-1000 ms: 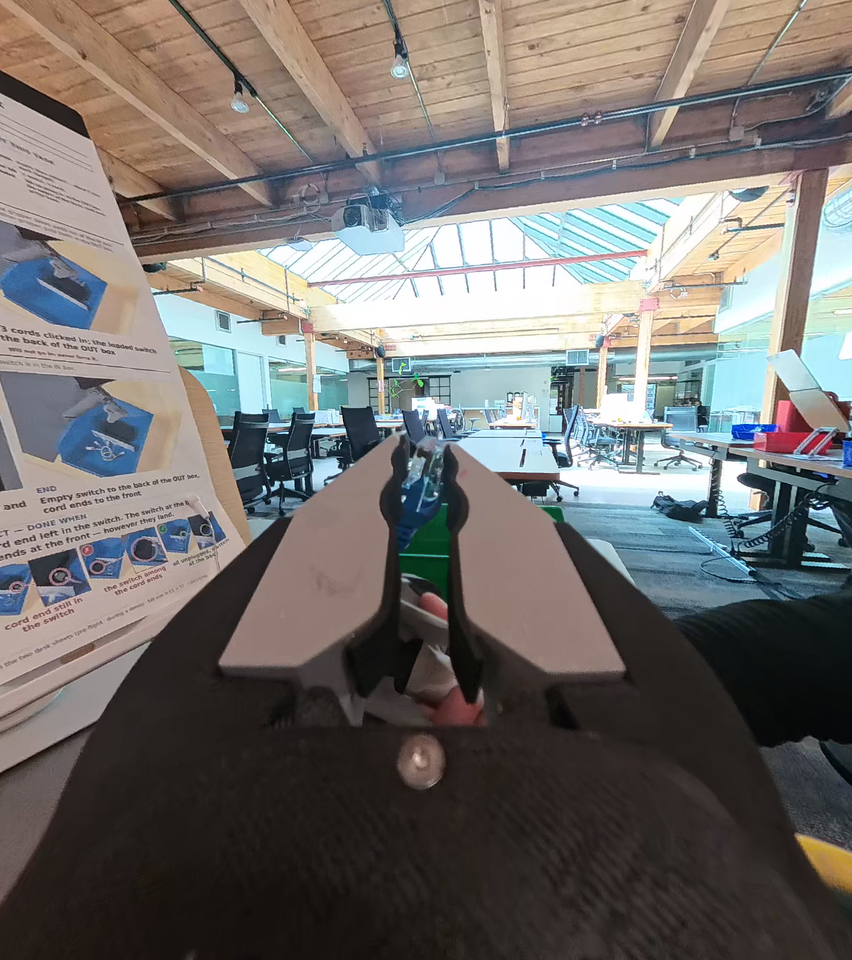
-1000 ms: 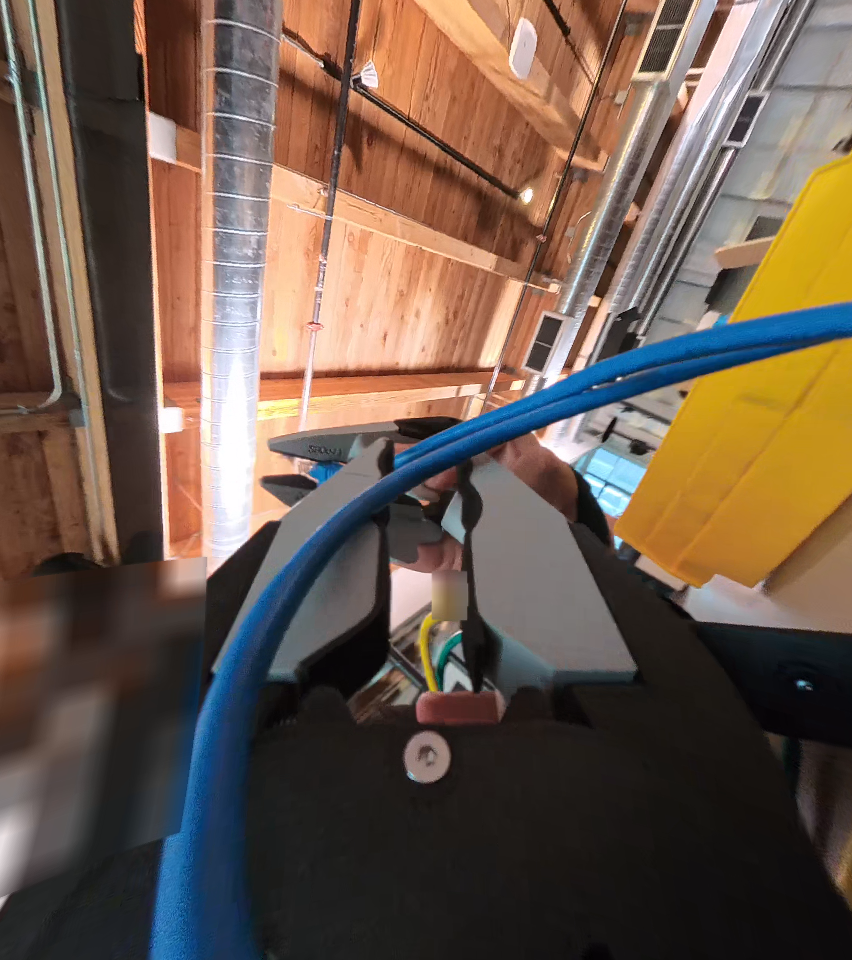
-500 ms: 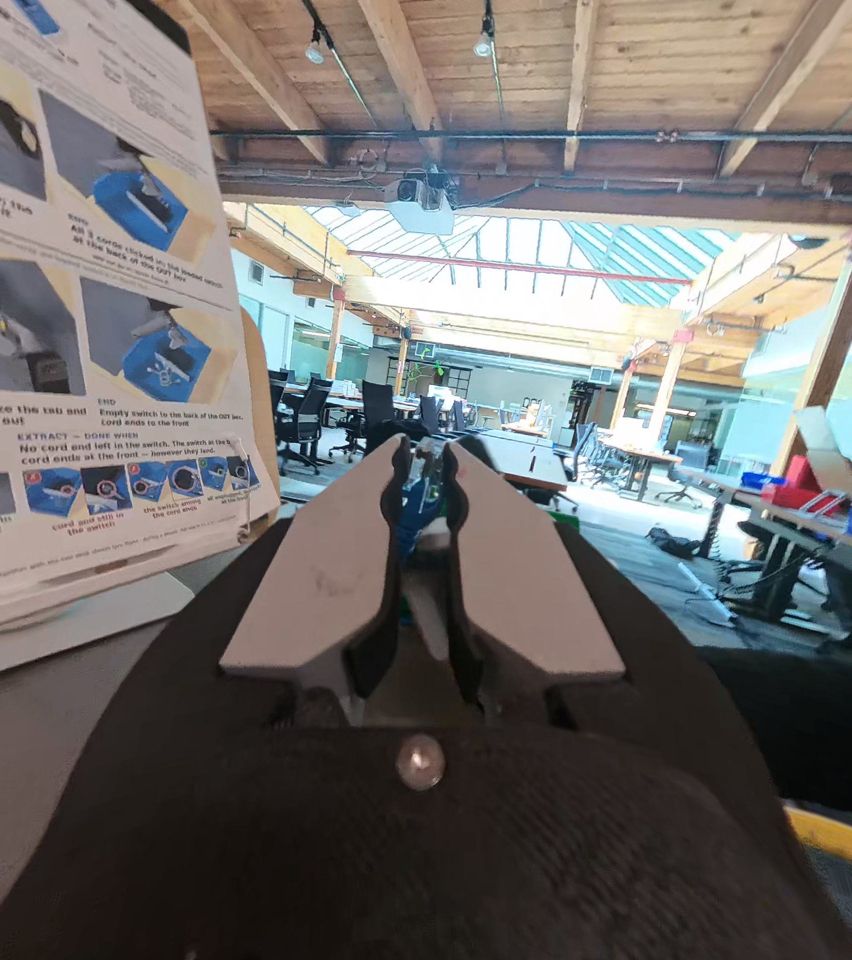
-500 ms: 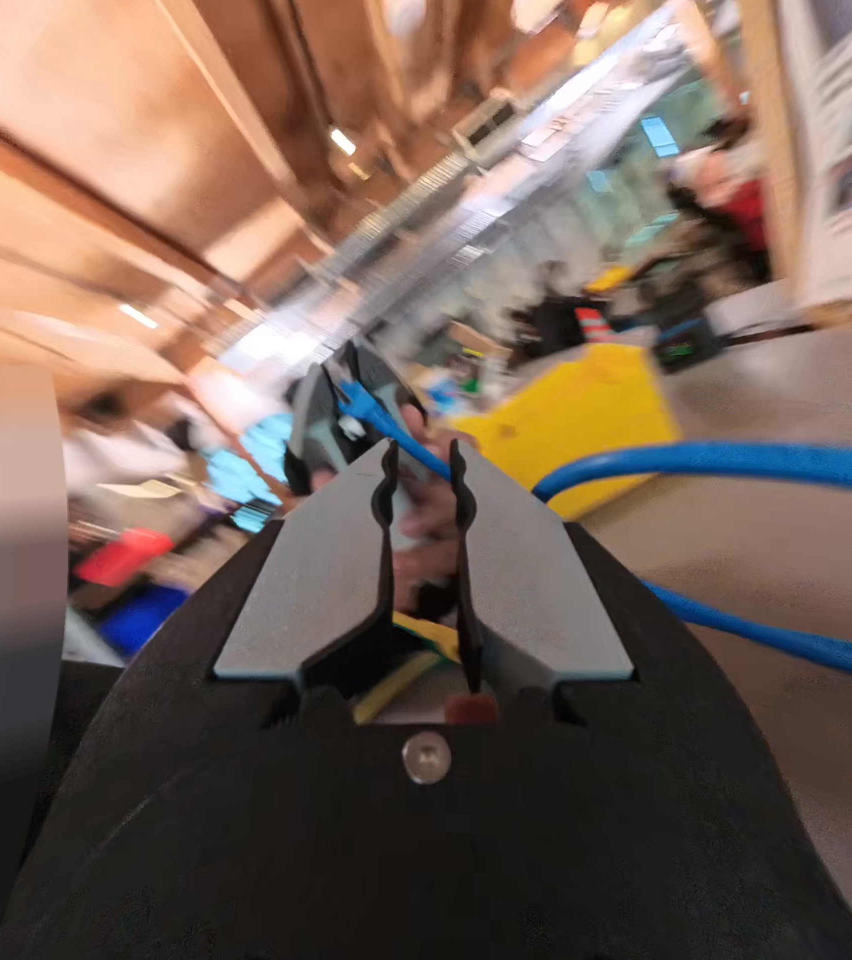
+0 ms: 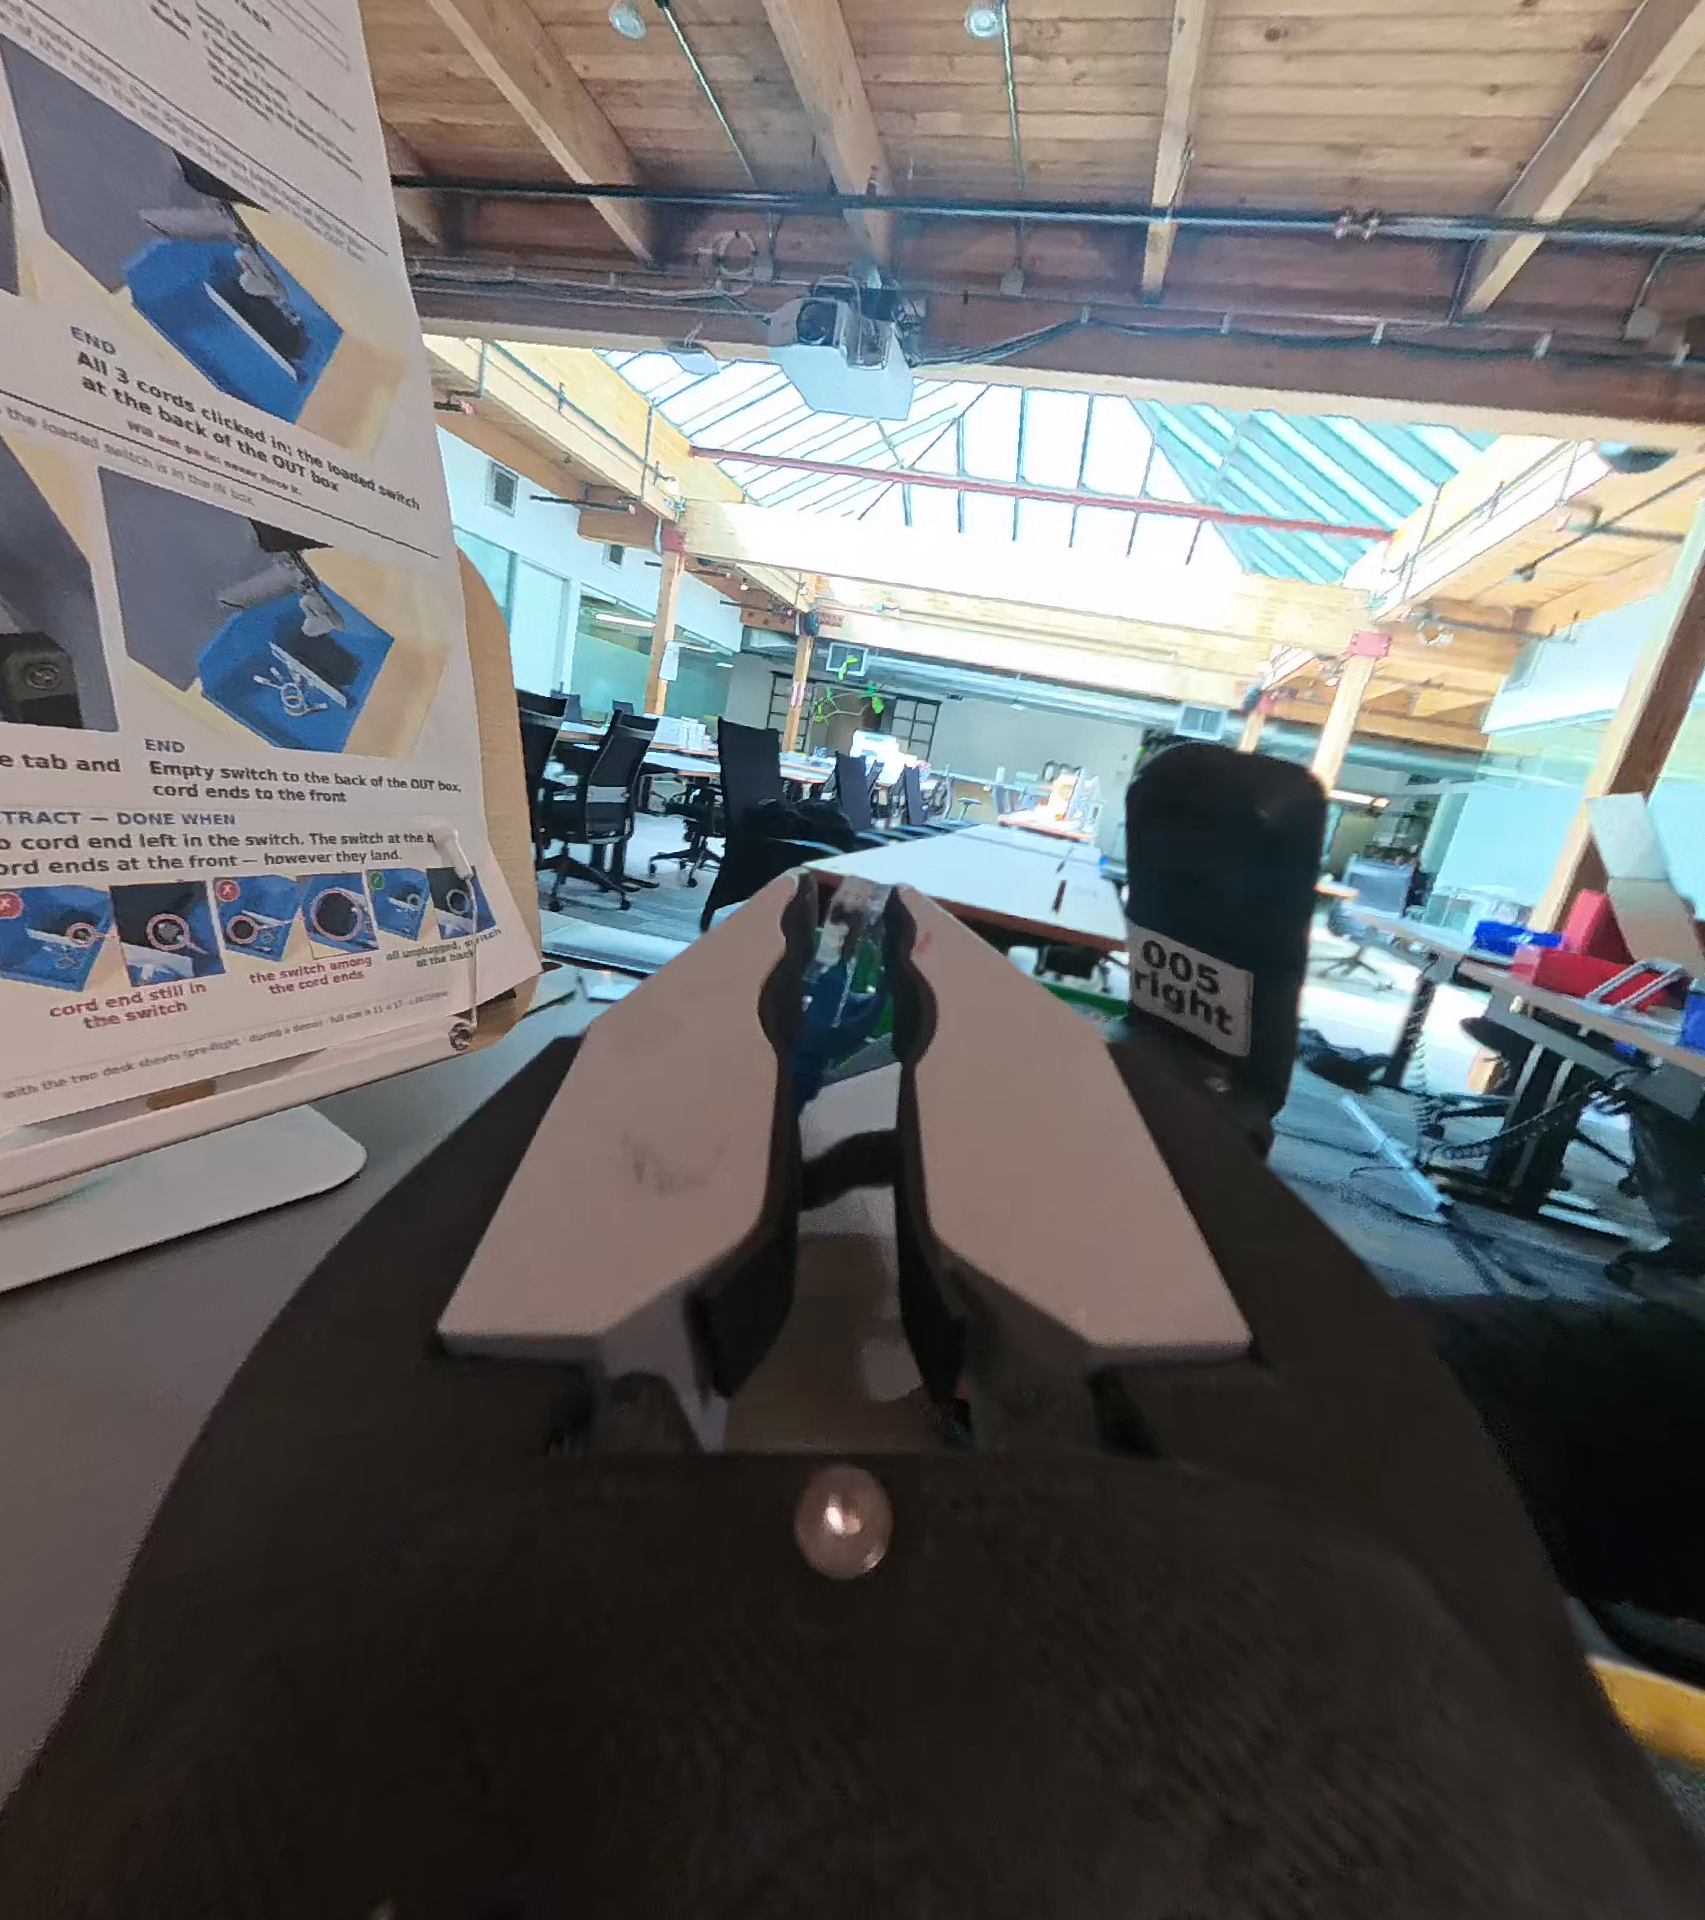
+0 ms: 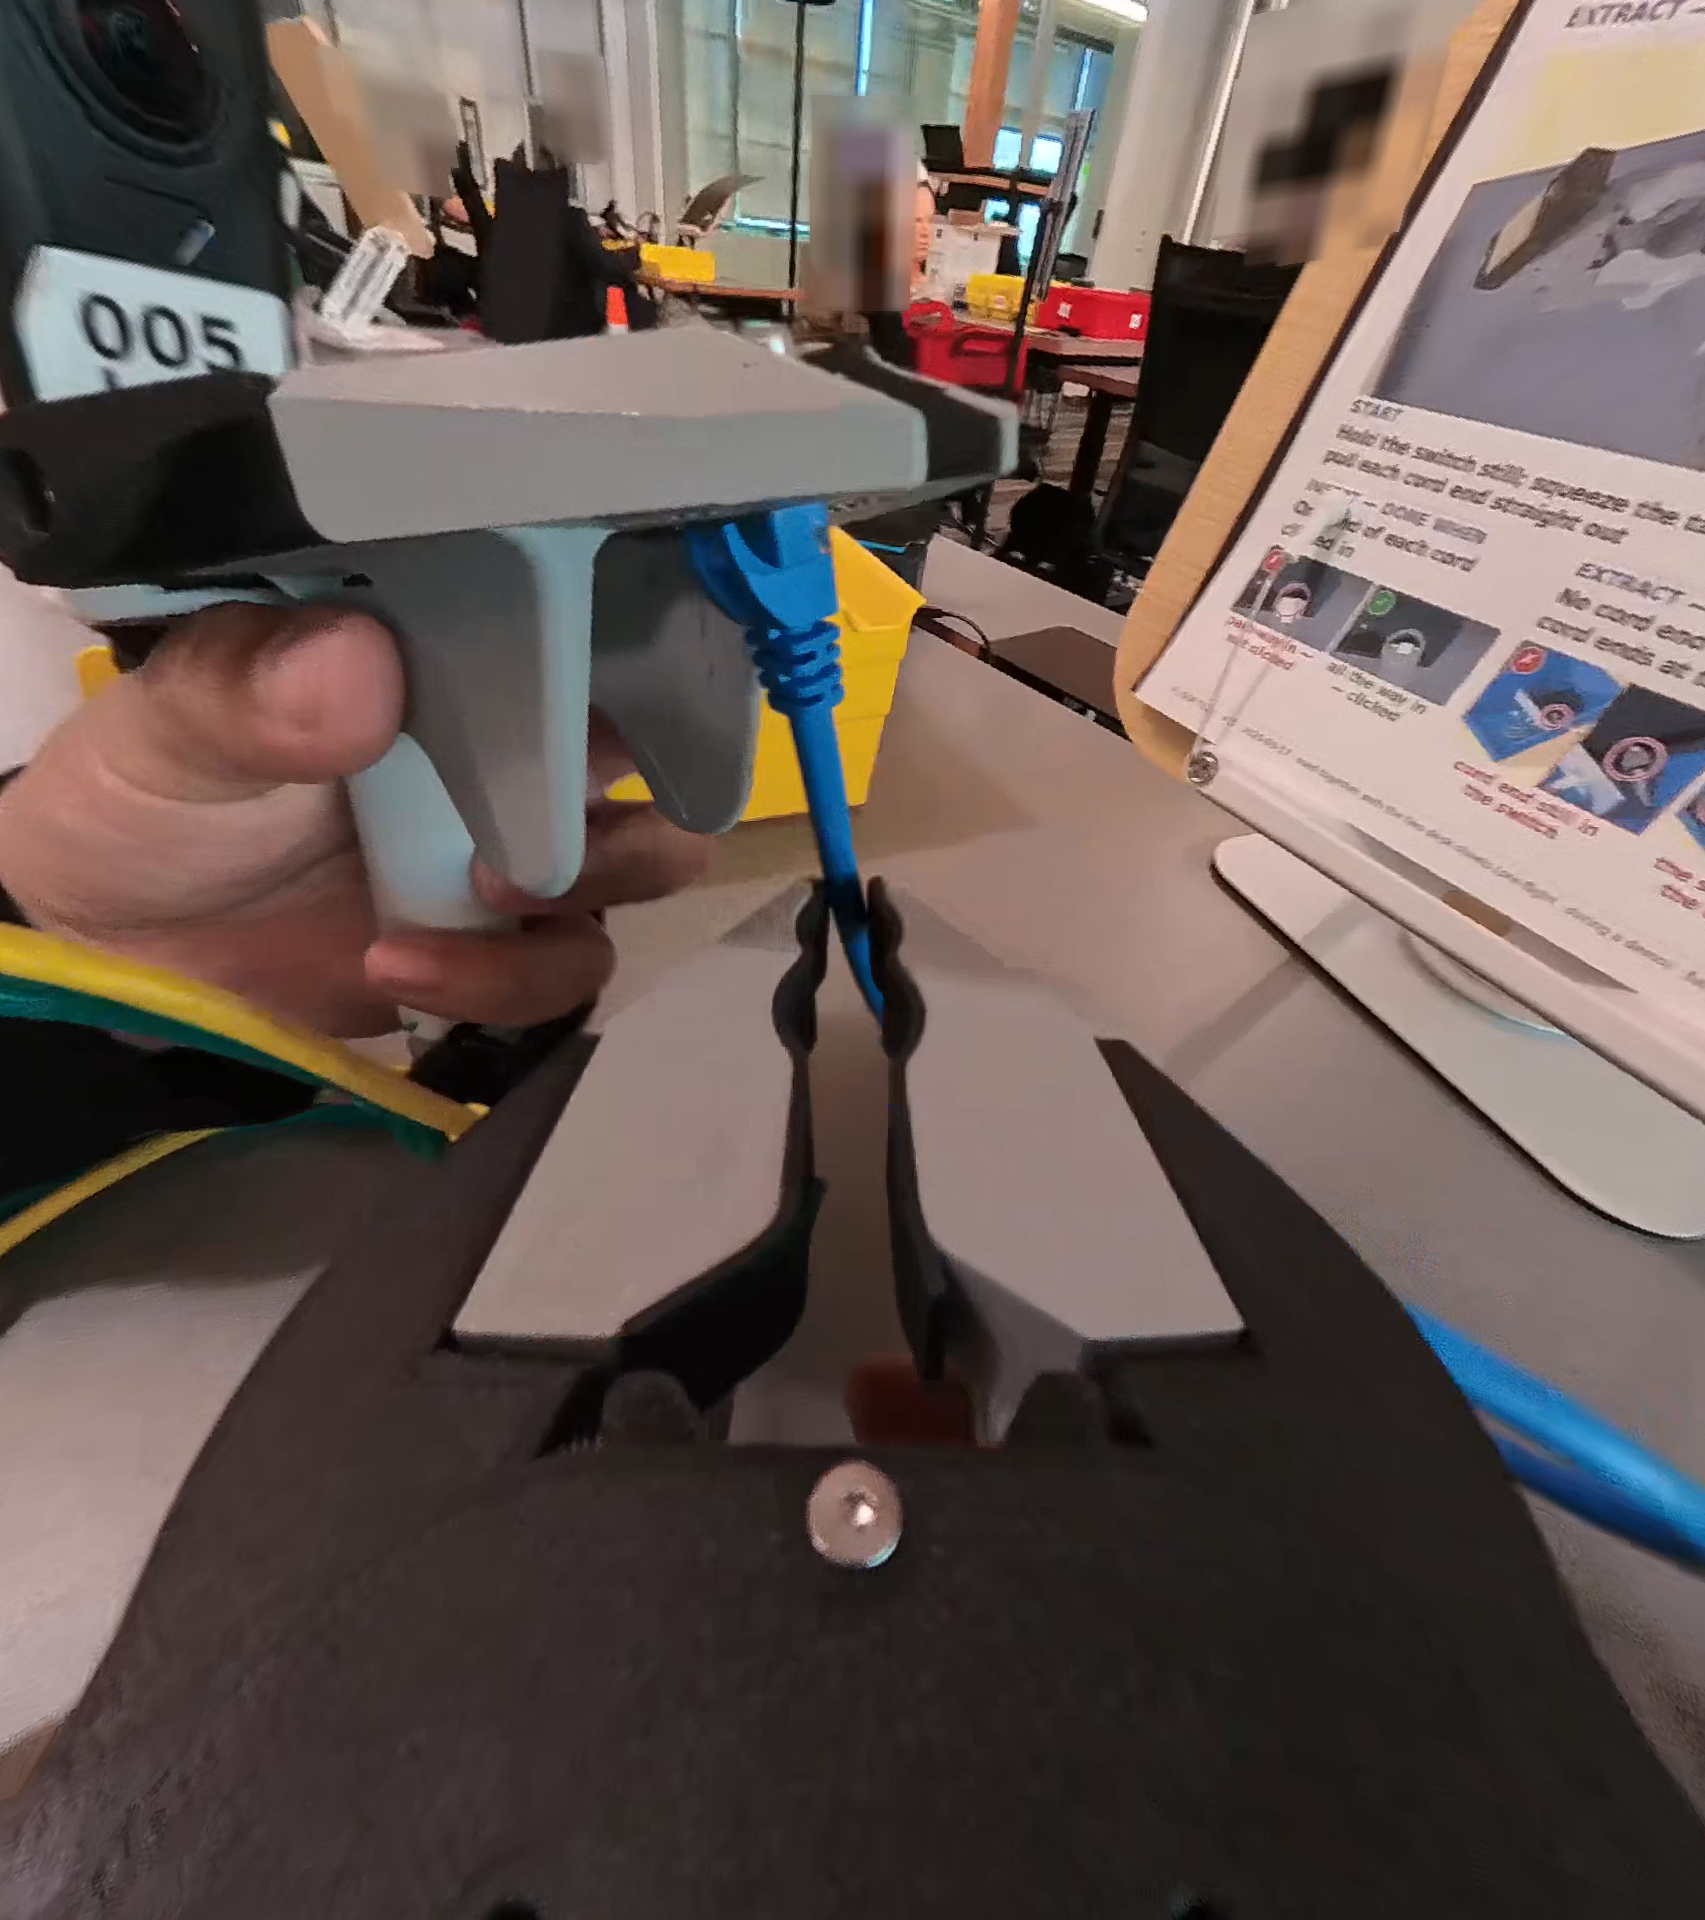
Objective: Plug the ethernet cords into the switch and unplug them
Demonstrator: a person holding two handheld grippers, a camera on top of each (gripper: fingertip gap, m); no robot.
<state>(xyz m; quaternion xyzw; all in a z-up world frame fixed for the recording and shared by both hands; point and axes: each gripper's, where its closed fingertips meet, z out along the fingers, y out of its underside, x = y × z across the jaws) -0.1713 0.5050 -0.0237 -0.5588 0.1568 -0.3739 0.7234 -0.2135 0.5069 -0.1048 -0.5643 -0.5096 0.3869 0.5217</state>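
Note:
My left gripper is shut on the plug end of a blue ethernet cord, held above the grey table. The right wrist view shows it from the side, held by a hand, with the blue plug hanging below its fingers. My right gripper sits just under that plug and is shut on the blue cord. The cord runs on past its right side. The right gripper's black body shows in the left wrist view. No switch is in view.
An instruction sheet on a white stand stands on the grey table, left of the left gripper and right of the right one. A yellow bin sits behind the grippers. Yellow and green cords trail at the left. Left tips to right tips: about 9 cm.
My right gripper swung down from facing the ceiling to level and has closed on the blue cord under the plug. The left gripper kept hold of the plug and turned slightly.

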